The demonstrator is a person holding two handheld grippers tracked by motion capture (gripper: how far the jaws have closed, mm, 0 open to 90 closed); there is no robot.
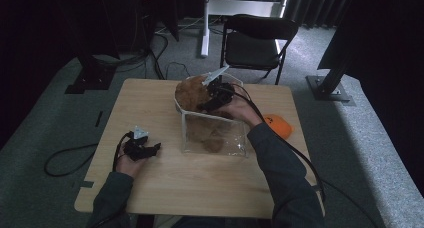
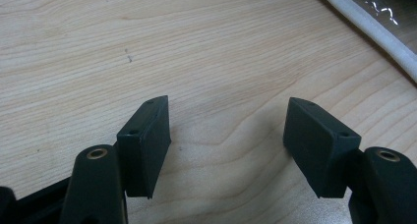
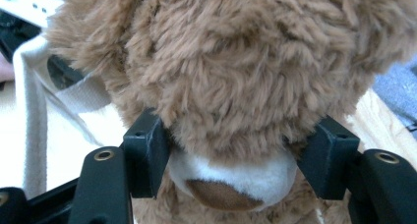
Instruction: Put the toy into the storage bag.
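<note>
a recording studio or lab set-up, not a home — black curtains close off the far and right sides, grey carpet covers the floor, metal stand bases sit on it, cables trail about, and a folding chair stands beyond the lone wooden table.

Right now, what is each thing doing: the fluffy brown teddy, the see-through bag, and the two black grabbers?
Fluffy brown teddy bear: sticking out of the bag's top, head squeezed between the right jaws.
Clear plastic bag: standing on the table, open at the top.
Right gripper: closed on the teddy's head.
Left gripper: open, empty, above the wooden table.
</note>
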